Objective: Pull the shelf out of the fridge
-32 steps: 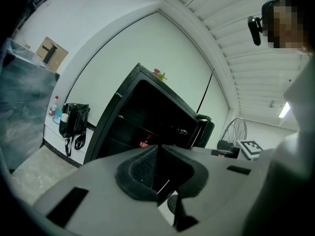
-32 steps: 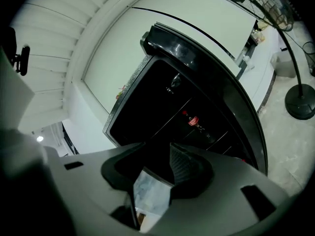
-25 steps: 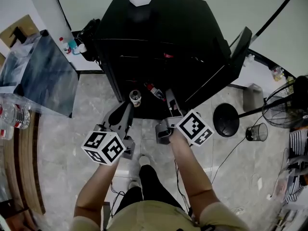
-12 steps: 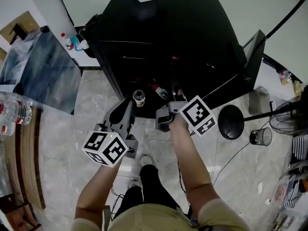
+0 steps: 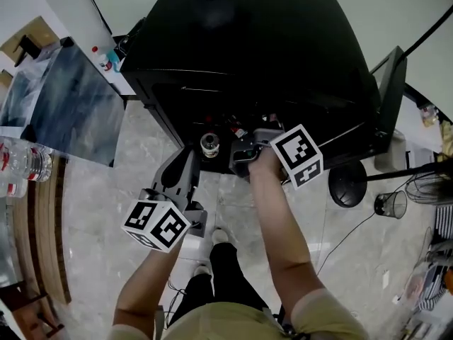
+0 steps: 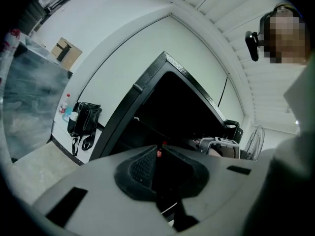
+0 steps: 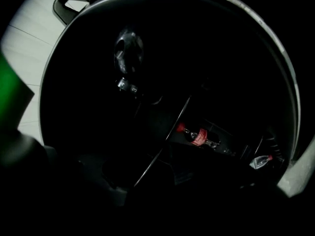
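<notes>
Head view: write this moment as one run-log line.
left tongs shut, outside fridge | right tongs in fridge opening, state unclear

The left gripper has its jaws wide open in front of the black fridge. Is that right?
Not quite. The left gripper has its jaws shut together, not wide open, in front of the black fridge. The left gripper view shows it.

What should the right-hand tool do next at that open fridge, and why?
Probably ease the right gripper slightly deeper, toward the bright shelf edge its view shows ahead. It is only at the mouth of the fridge, the shelf looks not yet pulled out, and the left gripper hangs outside, shut.
</notes>
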A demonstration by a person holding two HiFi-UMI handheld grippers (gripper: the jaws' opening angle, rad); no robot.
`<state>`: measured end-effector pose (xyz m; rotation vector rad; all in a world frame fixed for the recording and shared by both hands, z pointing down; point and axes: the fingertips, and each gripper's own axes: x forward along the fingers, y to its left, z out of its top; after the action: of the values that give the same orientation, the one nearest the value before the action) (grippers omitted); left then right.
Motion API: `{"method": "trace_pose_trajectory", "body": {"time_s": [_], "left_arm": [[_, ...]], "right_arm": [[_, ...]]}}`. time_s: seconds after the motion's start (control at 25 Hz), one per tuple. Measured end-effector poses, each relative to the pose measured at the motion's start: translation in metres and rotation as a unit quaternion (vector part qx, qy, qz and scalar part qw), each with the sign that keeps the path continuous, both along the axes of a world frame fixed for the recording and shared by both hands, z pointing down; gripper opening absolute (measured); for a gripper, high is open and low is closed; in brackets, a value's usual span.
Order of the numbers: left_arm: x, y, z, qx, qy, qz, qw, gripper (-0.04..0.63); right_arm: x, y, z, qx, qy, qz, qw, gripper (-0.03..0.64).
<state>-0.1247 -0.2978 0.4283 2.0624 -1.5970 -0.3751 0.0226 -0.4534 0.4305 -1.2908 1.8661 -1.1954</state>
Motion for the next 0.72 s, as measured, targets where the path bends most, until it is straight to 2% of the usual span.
{"method": "trace_pose_trajectory", "body": {"time_s": [0.16,0.4,0.6,0.72], "left_arm": [[-0.002,-0.004,0.001,-0.004,0.001,-0.009,1.0000,0.017],[-0.014,-0.005,0.011,-0.017,0.013,-0.027,0.9994,0.017],[-0.015,0.000,0.012,-0.020,0.019,-0.028,0.9992,0.017],[-0.019,0.001,0.010,-0.017,0.021,-0.032,0.9991,0.017]], "right_arm": [[0.001,-0.013,0.008,-0.009,-0.010,0.009,1.000,0.139],[0.002,-0.022,0.008,0.001,-0.021,0.018,1.000,0.138],[0.009,-0.024,0.005,-0.003,-0.028,0.041,0.999,0.086],[0.008,-0.024,0.005,-0.012,-0.041,0.047,0.998,0.078]]}}
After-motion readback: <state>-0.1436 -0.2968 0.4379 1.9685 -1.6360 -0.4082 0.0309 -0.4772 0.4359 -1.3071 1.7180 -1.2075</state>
